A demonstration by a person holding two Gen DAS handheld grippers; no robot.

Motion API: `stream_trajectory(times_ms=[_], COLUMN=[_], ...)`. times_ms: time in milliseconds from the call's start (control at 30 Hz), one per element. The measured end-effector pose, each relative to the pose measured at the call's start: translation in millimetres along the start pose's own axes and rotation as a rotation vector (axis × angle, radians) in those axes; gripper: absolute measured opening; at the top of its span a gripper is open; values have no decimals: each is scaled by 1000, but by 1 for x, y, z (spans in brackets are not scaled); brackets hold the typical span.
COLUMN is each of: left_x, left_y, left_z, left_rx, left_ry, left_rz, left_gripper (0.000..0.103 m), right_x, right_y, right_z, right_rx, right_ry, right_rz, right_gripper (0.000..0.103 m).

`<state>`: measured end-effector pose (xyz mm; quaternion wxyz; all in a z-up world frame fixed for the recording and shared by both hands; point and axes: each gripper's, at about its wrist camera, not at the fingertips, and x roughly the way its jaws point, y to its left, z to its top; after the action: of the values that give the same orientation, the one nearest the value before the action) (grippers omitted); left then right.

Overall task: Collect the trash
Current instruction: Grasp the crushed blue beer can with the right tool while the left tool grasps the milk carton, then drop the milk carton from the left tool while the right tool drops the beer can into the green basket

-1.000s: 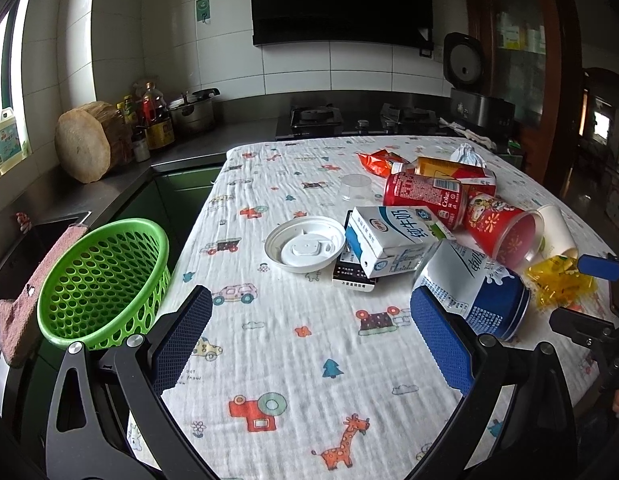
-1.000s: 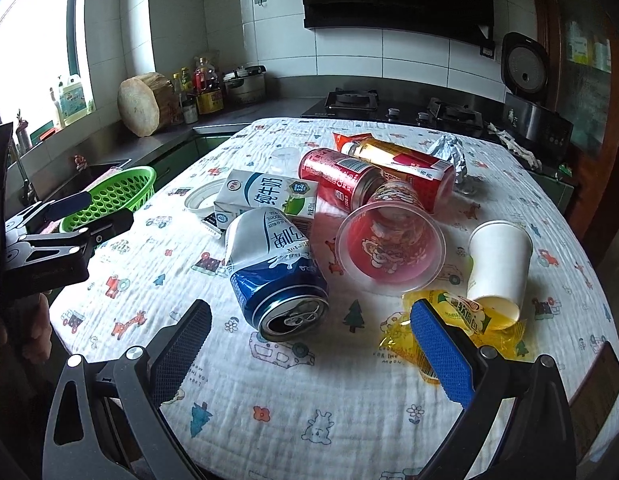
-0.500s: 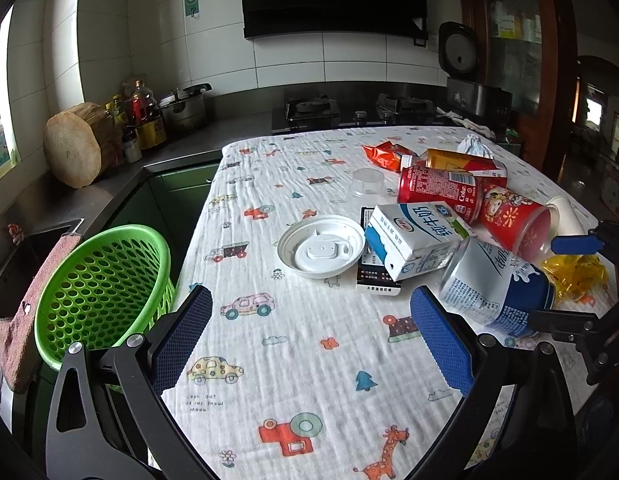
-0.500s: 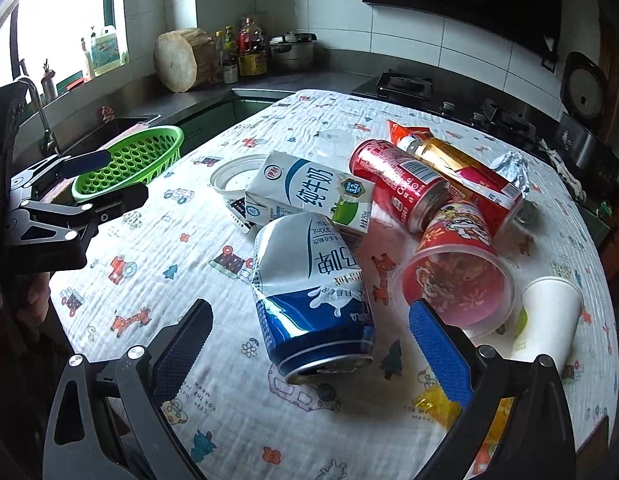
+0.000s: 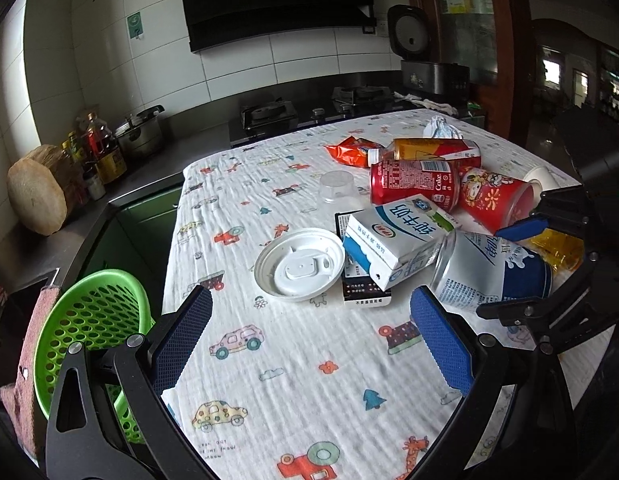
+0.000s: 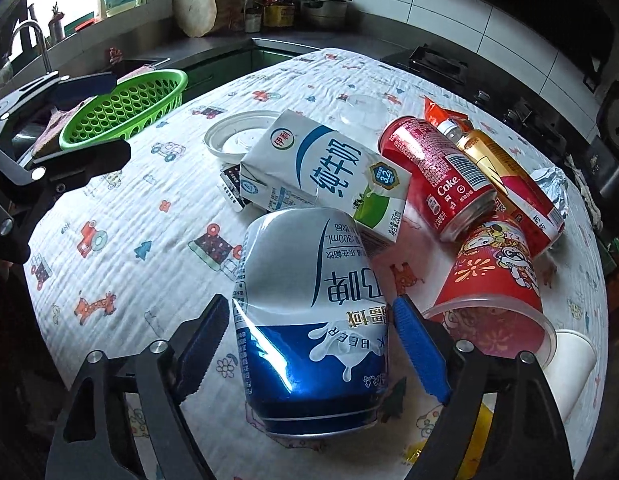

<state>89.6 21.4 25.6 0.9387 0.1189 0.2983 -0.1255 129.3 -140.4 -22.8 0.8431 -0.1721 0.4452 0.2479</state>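
Note:
A dented blue and silver beer can lies on its side on the printed tablecloth. My right gripper reaches down over it with the can between its jaws. The jaws are closing, and the blue pads stand right beside the can's sides without visibly squeezing it. In the left wrist view the same can sits at the right. My left gripper hangs open over bare cloth, holding nothing. The green basket stands off the table's left edge.
Behind the can lie a milk carton, a red Coke can, a red plastic cup, a white lid and a yellow wrapper. A paper cup lies at the right. Counter and stove are beyond.
My right gripper came down and forward over the beer can, and its jaws narrowed around it. My left gripper drifted slightly and rolled; the trash stayed put.

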Motion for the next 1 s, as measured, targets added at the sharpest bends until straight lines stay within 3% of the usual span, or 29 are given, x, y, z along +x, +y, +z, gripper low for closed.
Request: stream_trajectory(times_ms=[300,433,733,933,1000], left_x=[19,40,93,123,126], left_y=[-31,-47,-80,-91,-92], left_z=[30,45,65,64,63], left_rx=[245,344,587,629,630], left_ry=[-30,-9,71,152,163], left_rz=[-143,-213,-295,-326,-343], left_gripper=[98,98,98,96,85], right_x=[-16,-30,-49,-52,-50], right_y=[-12,-15,-25,-30,-32], right_z=[-19,-32,-55,-60,-59], right_rx=[81,106,149,173,175], right_ry=[-7,-8,3,8,11], right_rz=[62,81,93,99,96], right_gripper=[72,72,72,72,72])
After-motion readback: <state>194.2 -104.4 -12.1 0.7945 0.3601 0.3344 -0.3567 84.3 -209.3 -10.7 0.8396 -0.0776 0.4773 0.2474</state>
